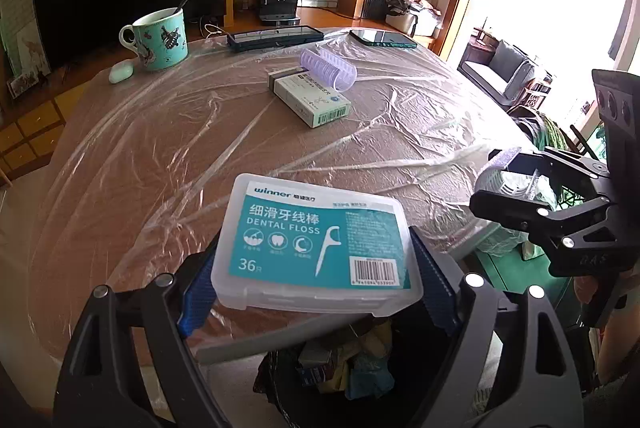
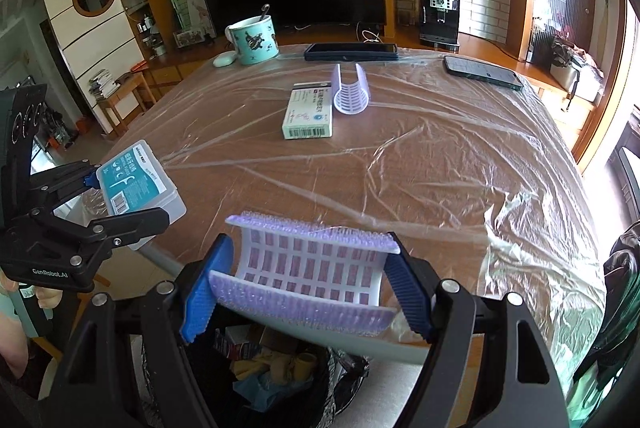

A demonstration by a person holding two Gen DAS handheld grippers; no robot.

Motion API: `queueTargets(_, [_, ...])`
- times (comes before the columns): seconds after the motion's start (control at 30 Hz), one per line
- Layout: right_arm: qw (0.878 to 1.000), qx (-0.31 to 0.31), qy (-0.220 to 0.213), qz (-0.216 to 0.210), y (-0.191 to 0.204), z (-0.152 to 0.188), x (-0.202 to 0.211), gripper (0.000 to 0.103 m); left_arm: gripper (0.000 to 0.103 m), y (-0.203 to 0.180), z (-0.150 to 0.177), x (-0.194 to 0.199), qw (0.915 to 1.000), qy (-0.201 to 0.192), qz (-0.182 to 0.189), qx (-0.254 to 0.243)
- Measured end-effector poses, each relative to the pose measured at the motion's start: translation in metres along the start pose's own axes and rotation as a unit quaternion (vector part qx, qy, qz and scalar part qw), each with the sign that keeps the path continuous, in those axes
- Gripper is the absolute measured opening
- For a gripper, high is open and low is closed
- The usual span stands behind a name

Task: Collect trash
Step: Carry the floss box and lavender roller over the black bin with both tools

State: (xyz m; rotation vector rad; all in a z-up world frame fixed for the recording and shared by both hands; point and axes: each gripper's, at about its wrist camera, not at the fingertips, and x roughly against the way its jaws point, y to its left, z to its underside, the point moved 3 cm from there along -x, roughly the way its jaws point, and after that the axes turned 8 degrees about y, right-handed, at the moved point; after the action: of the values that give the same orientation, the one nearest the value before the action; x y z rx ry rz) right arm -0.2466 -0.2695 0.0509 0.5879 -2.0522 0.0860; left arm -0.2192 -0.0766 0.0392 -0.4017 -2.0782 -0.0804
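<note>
A film-covered tabletop (image 2: 400,163) fills the room's middle; at its near edge the trash bin (image 2: 280,368) stands below both claws. The left claw (image 1: 316,280) clamps a dental floss box (image 1: 320,244) above the bin; the right claw (image 2: 304,280) clamps a purple hair roller (image 2: 312,268), long axis across the pads, likewise above the bin.

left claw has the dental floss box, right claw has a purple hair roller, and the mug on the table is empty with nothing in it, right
Not quite. The mug is not empty of things: a spoon handle sticks up out of it, as the right wrist view shows. The rest holds: the left claw grips the dental floss box, and the right claw grips a purple hair roller.
</note>
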Motion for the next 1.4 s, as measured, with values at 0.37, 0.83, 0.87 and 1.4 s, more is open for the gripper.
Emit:
queueTargets(0.37, [1.0, 0.018, 0.002, -0.016, 0.015, 0.023, 0.011, 0.075, 0.085, -0.008, 0.025, 0.011, 0.9999, 0.005, 0.003, -0.01])
queueTargets(0.83, [0.999, 0.033, 0.01, -0.04, 0.027, 0.052, 0.018, 0.075, 0.085, -0.022, 0.058, 0.021, 0.9991, 0.009, 0.017, -0.037])
queueTargets(0.87, [0.999, 0.035, 0.012, -0.04, 0.028, 0.055, 0.018, 0.075, 0.085, -0.023, 0.059, 0.021, 0.999, 0.01, 0.017, -0.039])
queueTargets(1.4, [0.997, 0.048, 0.043, -0.038, 0.039, 0.081, 0.01, 0.075, 0.085, -0.042, 0.09, 0.01, 0.9964, 0.045, 0.022, -0.069])
